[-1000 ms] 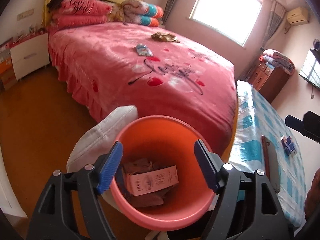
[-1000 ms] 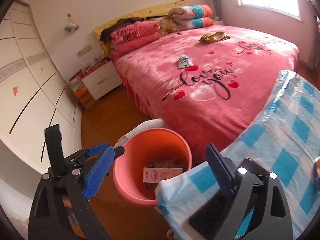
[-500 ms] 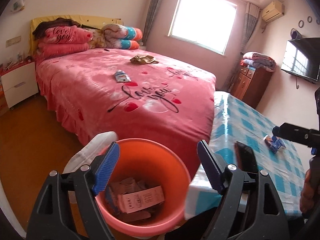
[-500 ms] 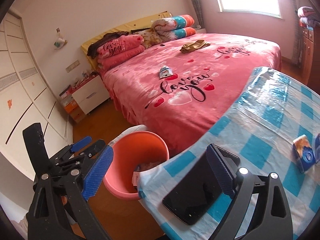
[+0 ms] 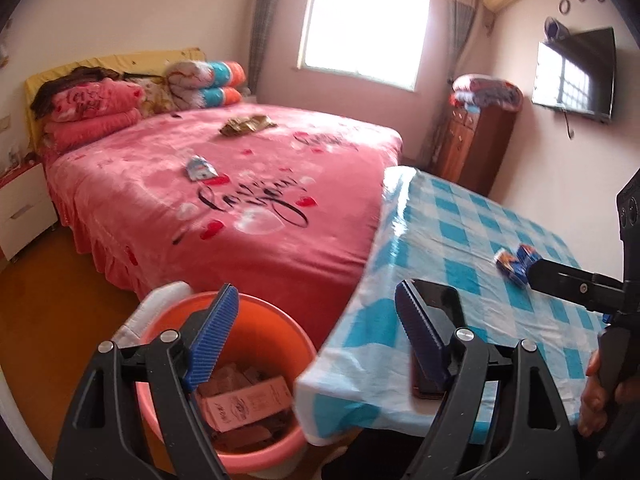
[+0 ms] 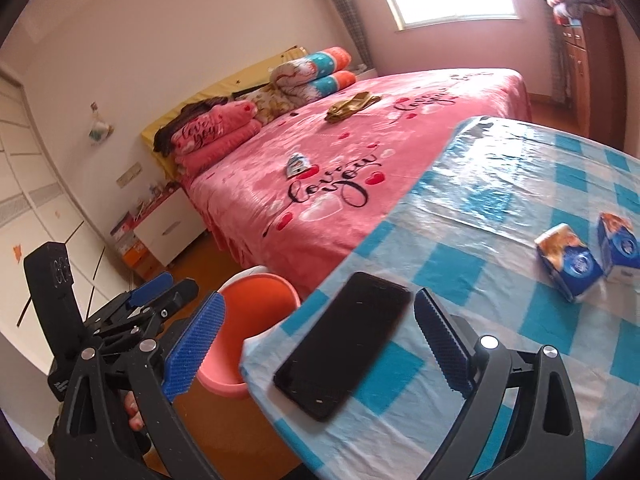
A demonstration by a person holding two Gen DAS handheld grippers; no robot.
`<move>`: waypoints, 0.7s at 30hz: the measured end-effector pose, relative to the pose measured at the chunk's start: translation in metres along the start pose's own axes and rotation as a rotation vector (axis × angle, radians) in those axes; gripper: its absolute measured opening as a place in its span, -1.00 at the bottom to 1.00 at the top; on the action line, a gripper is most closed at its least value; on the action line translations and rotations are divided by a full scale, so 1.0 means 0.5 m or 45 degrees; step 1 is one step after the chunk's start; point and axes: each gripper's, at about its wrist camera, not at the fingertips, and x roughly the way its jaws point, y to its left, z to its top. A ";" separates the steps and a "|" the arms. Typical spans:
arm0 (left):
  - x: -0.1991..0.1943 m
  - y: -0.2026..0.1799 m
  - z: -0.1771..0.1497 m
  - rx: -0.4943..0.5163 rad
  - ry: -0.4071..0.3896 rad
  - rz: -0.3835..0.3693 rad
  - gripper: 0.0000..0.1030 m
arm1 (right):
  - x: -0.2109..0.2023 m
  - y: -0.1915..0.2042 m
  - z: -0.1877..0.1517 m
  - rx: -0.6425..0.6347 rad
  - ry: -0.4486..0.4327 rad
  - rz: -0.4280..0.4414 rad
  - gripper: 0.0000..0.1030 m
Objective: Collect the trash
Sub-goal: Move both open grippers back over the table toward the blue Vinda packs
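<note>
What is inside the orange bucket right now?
The orange bucket holds a pink printed carton lying on brownish crumpled packaging; anything beneath is covered.

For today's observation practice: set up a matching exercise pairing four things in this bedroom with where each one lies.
Things:
1. black phone
2. pink carton
3. two blue cartons
4. small blue-white packet

Places:
A. on the pink bedspread
B. inside the orange bucket
C. near corner of the checked table
D. further along the checked table

Pairs: 1-C, 2-B, 3-D, 4-A
</note>
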 end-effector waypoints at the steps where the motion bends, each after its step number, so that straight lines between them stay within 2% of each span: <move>1: 0.006 -0.008 0.002 -0.006 0.027 -0.015 0.58 | -0.003 -0.007 -0.001 0.008 -0.004 -0.005 0.83; 4: 0.024 -0.032 0.007 -0.034 0.097 -0.044 0.58 | -0.017 -0.036 -0.007 0.031 -0.033 -0.021 0.83; 8: 0.033 -0.060 0.009 -0.050 0.128 -0.082 0.58 | -0.037 -0.086 -0.015 0.098 -0.068 -0.032 0.83; 15: 0.031 -0.143 0.016 0.070 0.139 -0.100 0.58 | -0.073 -0.155 -0.025 0.175 -0.132 -0.054 0.83; 21: 0.045 -0.207 0.008 0.123 0.197 -0.120 0.58 | -0.107 -0.211 -0.030 0.199 -0.185 -0.078 0.84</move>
